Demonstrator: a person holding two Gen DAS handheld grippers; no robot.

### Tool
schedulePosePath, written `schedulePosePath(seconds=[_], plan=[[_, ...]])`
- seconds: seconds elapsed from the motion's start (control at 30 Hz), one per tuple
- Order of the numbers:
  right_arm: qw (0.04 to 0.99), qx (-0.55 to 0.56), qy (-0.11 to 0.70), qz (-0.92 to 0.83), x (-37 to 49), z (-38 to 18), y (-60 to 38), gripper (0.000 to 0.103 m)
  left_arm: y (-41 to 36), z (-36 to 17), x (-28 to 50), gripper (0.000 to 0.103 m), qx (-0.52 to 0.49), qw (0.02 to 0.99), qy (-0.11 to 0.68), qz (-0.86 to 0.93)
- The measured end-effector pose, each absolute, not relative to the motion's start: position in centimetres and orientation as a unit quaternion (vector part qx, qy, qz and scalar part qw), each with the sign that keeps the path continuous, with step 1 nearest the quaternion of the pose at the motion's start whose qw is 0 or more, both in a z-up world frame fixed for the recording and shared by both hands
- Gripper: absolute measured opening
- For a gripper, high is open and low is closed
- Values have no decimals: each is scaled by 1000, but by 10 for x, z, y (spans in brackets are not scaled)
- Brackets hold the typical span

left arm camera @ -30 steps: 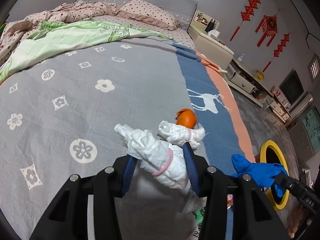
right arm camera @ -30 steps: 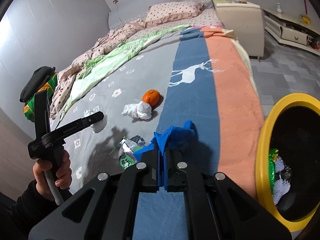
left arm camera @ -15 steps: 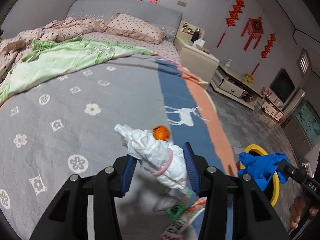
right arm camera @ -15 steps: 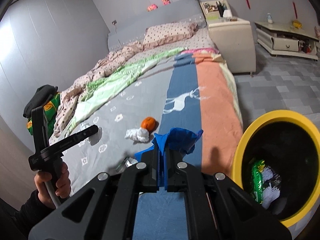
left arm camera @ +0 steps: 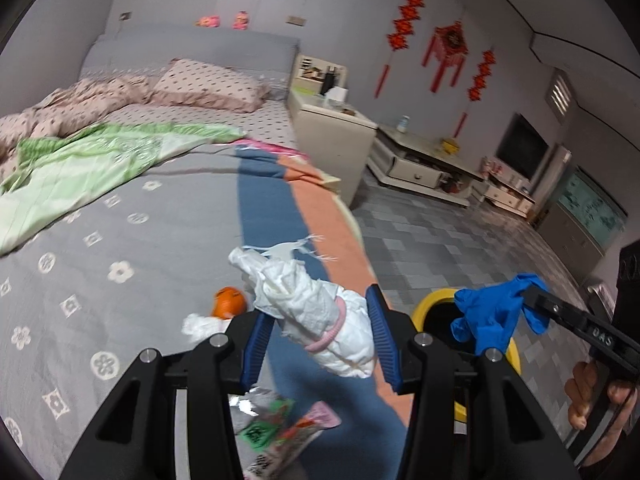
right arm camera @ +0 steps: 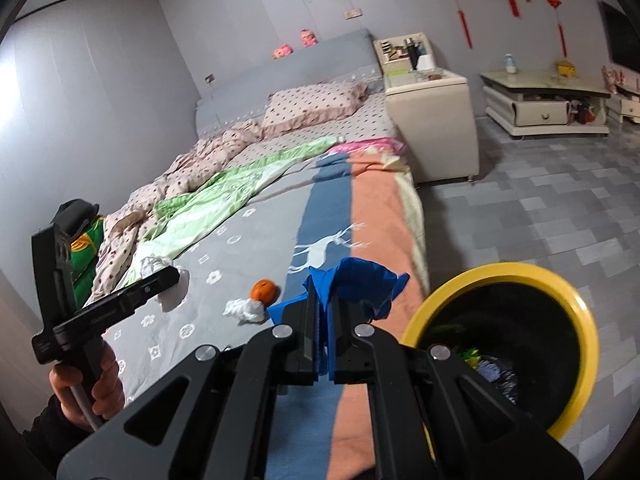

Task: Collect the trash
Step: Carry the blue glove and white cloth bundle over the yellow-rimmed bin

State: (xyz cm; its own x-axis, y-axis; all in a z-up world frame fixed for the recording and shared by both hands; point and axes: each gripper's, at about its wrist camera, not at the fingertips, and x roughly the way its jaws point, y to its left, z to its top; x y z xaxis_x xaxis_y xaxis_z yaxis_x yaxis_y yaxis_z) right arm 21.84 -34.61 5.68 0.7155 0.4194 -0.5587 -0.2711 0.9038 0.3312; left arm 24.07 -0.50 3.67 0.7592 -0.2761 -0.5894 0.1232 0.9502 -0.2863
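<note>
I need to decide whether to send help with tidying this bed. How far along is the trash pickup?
Partly done. The yellow bin already holds some wrappers. In hand: the left claw grips a white wad, the right claw a blue glove. Left on the bed: an orange, crumpled tissue, snack wrappers.

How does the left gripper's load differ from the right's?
The left gripper holds a white bundle of crumpled paper ringed by a pink band; the right gripper holds a blue glove. The bundle is bulky, so the left jaws stand apart around it; the thin glove is pinched in shut jaws. The bundle keeps a rolled shape; the glove flops loose. Both are held up off the bed, near the yellow bin.
</note>
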Motion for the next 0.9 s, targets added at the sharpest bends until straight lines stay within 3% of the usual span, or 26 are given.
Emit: schedulePosePath(seconds=[0.43, 0.9], plan=[[934, 140, 301, 133, 216, 80, -420, 3, -77, 47, 254, 44, -90, 923, 334, -168], [932, 155, 313, 96, 220, 66, -468, 3, -157, 23, 281, 44, -55, 902, 367, -219]])
